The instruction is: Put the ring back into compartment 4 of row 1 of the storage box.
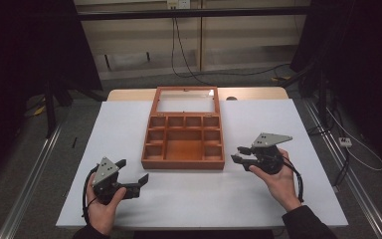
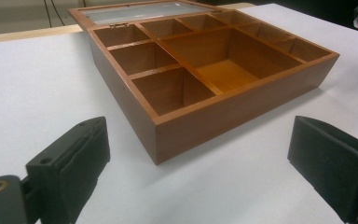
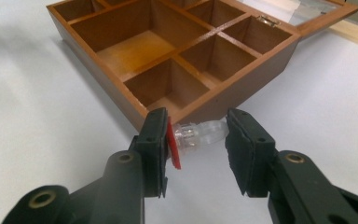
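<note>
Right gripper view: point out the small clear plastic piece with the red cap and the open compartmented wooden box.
small clear plastic piece with the red cap point(image 3: 200, 133), right gripper view, on its clear body.
open compartmented wooden box point(image 3: 270, 49), right gripper view, on its side wall.

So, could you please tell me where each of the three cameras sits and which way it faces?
High view: above the person's side, looking forward and down on the white table; both hands, left claw and right claw show.
Left gripper view: on the left claw, facing a corner of the wooden box; jaws wide apart.
Right gripper view: on the right claw, facing the box; jaws clamp a small clear piece.
All share the box.
</note>
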`<state>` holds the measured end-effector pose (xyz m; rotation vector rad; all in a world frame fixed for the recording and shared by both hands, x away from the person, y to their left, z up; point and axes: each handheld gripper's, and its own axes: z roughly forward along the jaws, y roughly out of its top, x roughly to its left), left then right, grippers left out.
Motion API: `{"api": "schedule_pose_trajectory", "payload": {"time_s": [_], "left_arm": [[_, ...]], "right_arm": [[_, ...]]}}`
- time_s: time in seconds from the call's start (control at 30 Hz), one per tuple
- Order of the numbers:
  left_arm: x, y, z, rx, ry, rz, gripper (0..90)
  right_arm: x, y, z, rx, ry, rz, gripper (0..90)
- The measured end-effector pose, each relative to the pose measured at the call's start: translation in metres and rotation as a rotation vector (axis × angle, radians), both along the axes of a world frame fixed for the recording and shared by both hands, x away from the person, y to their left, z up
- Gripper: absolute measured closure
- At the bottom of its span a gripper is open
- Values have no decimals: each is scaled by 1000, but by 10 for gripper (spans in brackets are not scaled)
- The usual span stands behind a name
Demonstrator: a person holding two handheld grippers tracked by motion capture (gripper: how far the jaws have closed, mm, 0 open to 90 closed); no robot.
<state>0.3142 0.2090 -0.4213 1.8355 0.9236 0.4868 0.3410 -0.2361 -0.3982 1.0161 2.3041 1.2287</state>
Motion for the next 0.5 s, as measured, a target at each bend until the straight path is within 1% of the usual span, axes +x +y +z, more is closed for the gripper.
{"api": "schedule_pose_trajectory", "payload": {"time_s": [0.5], "left_arm": [[0, 0, 0, 1, 4, 1, 55]], "right_arm": [[16, 6, 11, 14, -24, 5, 601]]}}
